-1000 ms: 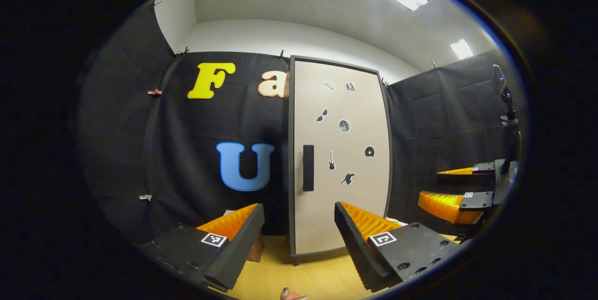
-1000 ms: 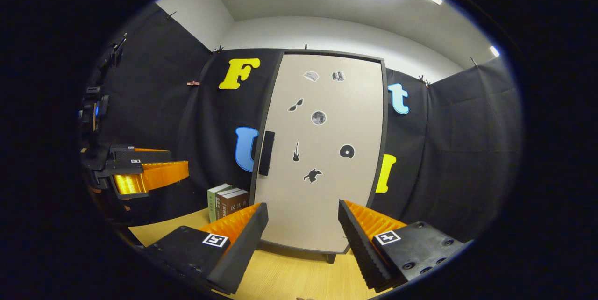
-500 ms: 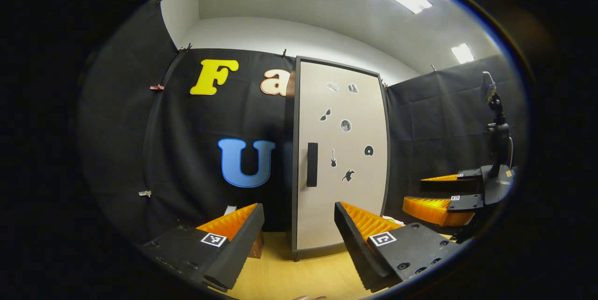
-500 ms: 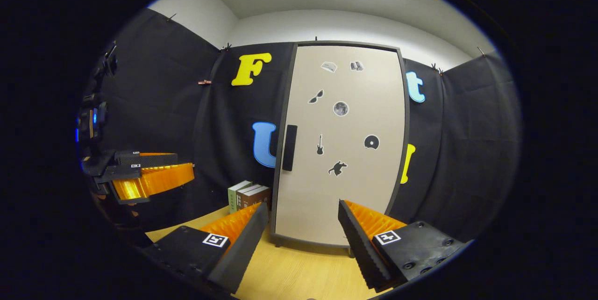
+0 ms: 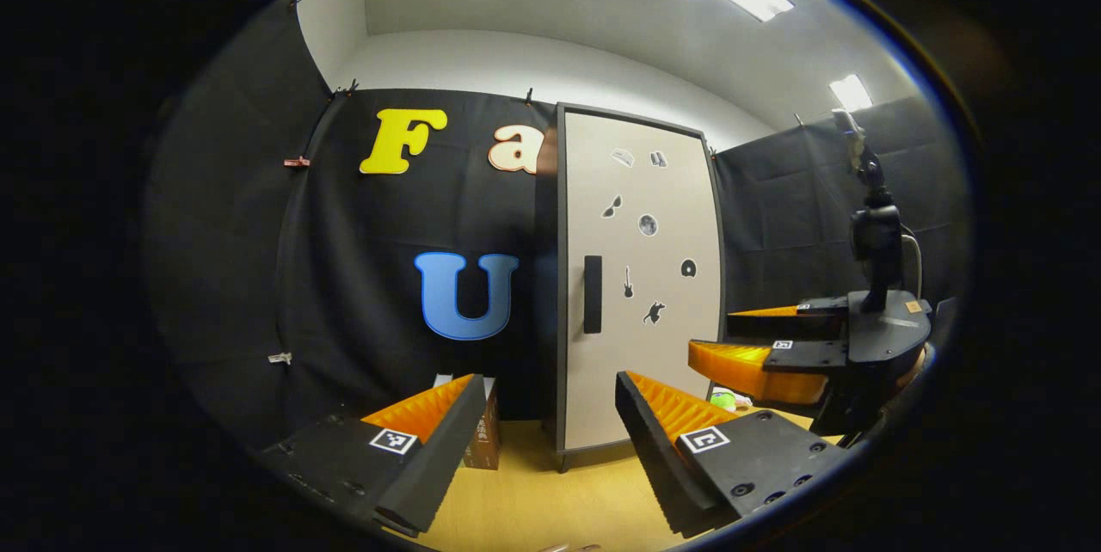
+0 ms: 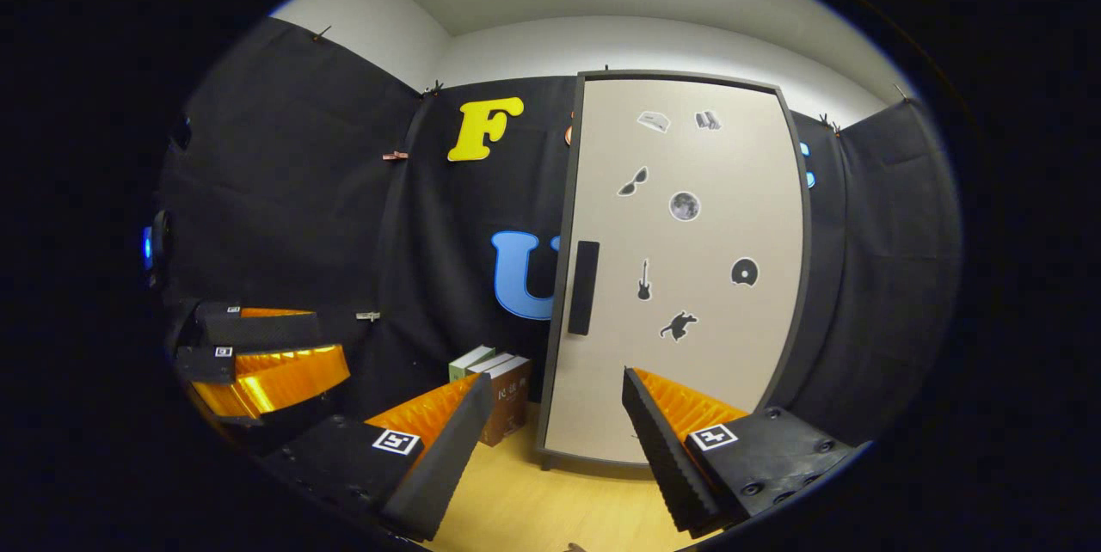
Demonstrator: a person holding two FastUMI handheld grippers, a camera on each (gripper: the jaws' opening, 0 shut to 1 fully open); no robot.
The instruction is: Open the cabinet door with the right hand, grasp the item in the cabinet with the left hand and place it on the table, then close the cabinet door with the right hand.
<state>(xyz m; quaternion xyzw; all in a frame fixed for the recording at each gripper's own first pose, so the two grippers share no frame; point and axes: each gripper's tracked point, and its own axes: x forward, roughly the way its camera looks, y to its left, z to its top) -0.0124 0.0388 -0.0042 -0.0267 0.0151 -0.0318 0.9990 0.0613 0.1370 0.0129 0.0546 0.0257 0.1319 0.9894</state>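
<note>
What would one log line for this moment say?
stage: approach | cabinet door: shut | handle: untouched | right gripper: open, empty | left gripper: open, empty | books: beside cabinet

Left gripper (image 5: 546, 440): two wedge-shaped ribbed fingers (image 5: 439, 440) spread wide apart, nothing btwn them, pointing fwd and roughly level, held in the air. Each finger mount carries a small square black-and-white marker tag. Right gripper (image 6: 550, 440): same pose in its own view, wedge fingers (image 6: 671, 440) parted wide, nothing gripped, aimed fwd. From the left gripper view the right gripper (image 5: 757, 346) sits off to the right side, seen side-on, fingers stacked one above the other w/ a gap, dark body behind them. From the right gripper view the left gripper (image 6: 267, 350) sits low at left, also side-on, fingers apart. The two grippers are well apart, not touching.
</note>
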